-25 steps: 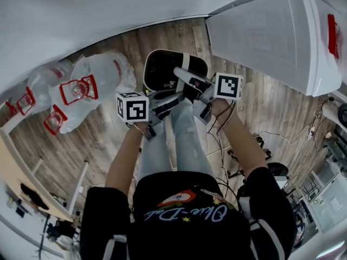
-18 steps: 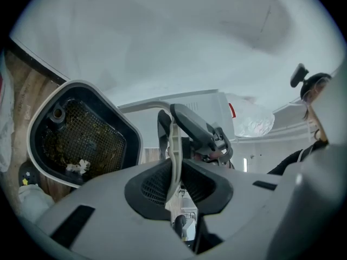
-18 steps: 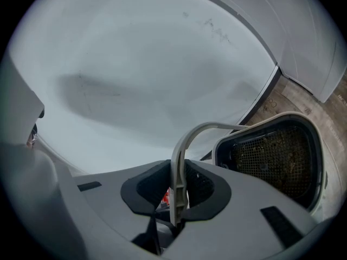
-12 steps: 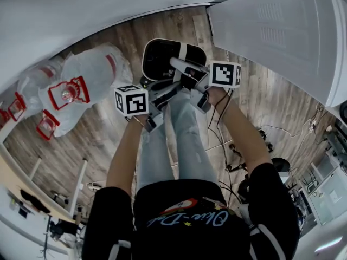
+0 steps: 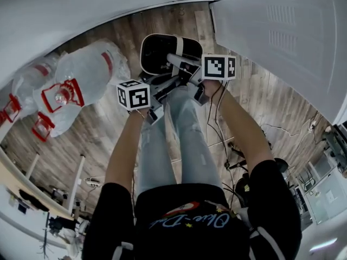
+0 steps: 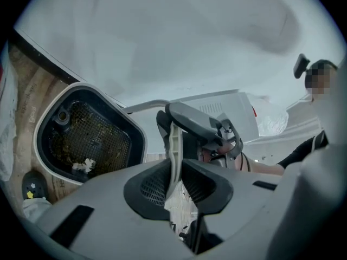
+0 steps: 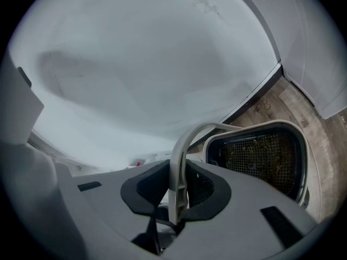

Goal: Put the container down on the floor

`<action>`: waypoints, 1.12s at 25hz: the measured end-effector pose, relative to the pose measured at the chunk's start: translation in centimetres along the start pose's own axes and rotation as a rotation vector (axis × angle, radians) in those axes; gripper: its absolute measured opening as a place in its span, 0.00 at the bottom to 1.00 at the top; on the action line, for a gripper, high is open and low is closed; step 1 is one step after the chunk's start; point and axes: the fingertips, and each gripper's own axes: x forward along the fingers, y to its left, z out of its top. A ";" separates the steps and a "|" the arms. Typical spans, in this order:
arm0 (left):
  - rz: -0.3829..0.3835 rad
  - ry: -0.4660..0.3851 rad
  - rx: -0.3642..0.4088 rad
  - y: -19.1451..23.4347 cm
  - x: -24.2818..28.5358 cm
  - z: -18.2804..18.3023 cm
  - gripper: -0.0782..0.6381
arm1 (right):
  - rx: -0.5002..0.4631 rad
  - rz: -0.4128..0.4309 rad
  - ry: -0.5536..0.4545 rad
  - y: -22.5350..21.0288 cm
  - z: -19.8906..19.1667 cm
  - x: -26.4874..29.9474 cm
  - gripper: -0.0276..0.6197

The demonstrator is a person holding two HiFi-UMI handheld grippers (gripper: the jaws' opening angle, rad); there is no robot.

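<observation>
The container [image 5: 162, 53] is a white-rimmed bin with a dark mesh basket inside, and it hangs by its thin pale handle over the wooden floor just ahead of the person's legs. My left gripper [image 5: 169, 86] is shut on the handle [image 6: 173, 145], which runs up between its dark pads. Beside it, my right gripper [image 5: 183, 65] is shut on the same handle [image 7: 178, 167]. The left gripper view has the bin [image 6: 89, 140] at left; the right gripper view has it [image 7: 260, 156] at right. Whether its base touches the floor is hidden.
Clear plastic bags with red handles [image 5: 76, 85] lie on the floor at left. A large white panelled unit [image 5: 287, 42] stands at upper right, and a white wall runs behind the bin. Cables [image 5: 227, 145] trail over the planks at right. A small round dark thing [image 6: 33, 187] lies by the bin.
Both grippers have sunk together with the container, which now sits farther from the head camera and nearer the floor. Both grips on the handle look unchanged.
</observation>
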 end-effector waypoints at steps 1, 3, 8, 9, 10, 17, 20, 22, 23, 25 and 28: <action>0.002 -0.004 -0.009 0.4 0.3 0.1 0.18 | -0.005 -0.004 0.003 -0.4 0.2 0.2 0.14; 0.002 -0.014 -0.037 1.2 0.8 0.2 0.18 | -0.007 -0.011 0.009 -1.3 0.4 0.6 0.14; 0.015 -0.025 -0.074 3.7 2.2 0.5 0.18 | -0.012 -0.038 0.018 -3.9 0.9 1.6 0.14; 0.017 -0.026 -0.077 4.2 2.4 0.5 0.18 | -0.014 -0.040 0.019 -4.3 1.0 1.8 0.14; 0.016 -0.027 -0.080 4.6 2.6 0.6 0.18 | -0.016 -0.042 0.022 -4.8 1.1 2.1 0.14; 0.039 -0.024 -0.087 7.5 4.1 0.7 0.18 | -0.035 -0.060 0.041 -7.7 1.6 3.2 0.14; 0.051 -0.027 -0.083 8.5 4.6 0.5 0.18 | -0.039 -0.068 0.041 -8.8 1.5 3.6 0.14; 0.060 -0.030 -0.079 9.1 4.8 0.4 0.18 | -0.047 -0.078 0.047 -9.4 1.4 3.9 0.14; 0.063 -0.031 -0.078 9.3 4.9 0.3 0.18 | -0.050 -0.081 0.050 -9.7 1.3 4.0 0.14; 0.069 -0.032 -0.080 9.9 5.2 0.3 0.18 | -0.051 -0.088 0.054 -10.3 1.3 4.2 0.14; 0.088 -0.028 -0.077 10.7 5.5 0.2 0.18 | -0.043 -0.103 0.049 -11.2 1.5 4.4 0.14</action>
